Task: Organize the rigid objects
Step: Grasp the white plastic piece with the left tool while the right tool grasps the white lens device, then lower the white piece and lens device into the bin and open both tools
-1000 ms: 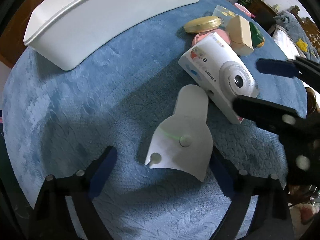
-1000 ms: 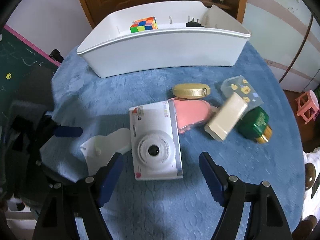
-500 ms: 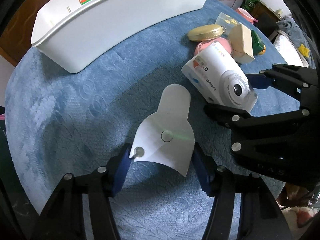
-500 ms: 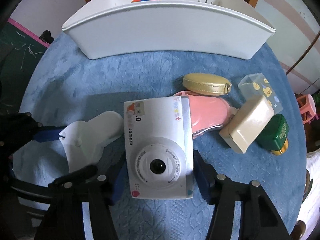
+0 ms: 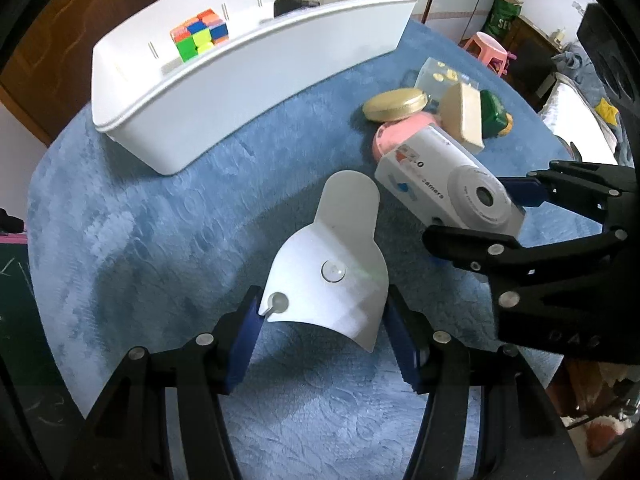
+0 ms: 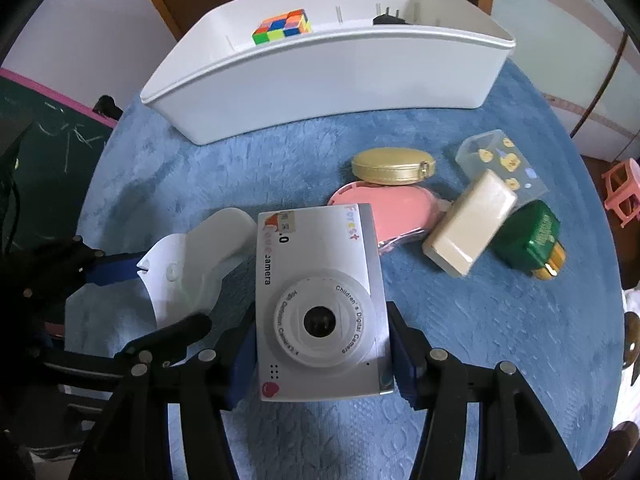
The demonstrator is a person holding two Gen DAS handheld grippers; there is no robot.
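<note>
**Both claws gripping: white scoop on the left, toy camera on the right**

The left claw (image 5: 324,332) is clamping the wide end of a white scoop-shaped plastic piece (image 5: 340,256), its blue pads pressing on both edges while the narrow rounded end is pointing away toward the bin. From this view it is hard to say whether the piece is resting on the cloth or lifted just off it. The right claw (image 6: 320,356) is closing on the lower sides of a white children's digital camera (image 6: 320,292), lens facing up, one blue pad touching each side.

In the right wrist view the scoop piece (image 6: 188,264) is lying just beside the camera's left edge, with the left claw (image 6: 132,296) gripping it. In the left wrist view the camera (image 5: 448,188) is sitting just right of the scoop, held by the right claw (image 5: 496,216).

Beyond the camera, a pink oval case (image 6: 396,208) is touching its far corner, with a gold oval case (image 6: 392,166) just behind that. To the right, a cream rectangular block (image 6: 472,222) is leaning against a green bottle with a gold cap (image 6: 532,236), and a clear box with yellow duck prints (image 6: 500,156) is sitting behind them.

Everything is resting on a bench covered in blue cloth (image 6: 480,340). At the far side a long white bin (image 6: 340,76) is holding a colourful puzzle cube (image 6: 282,26) and a black plug adapter (image 6: 388,18).
</note>
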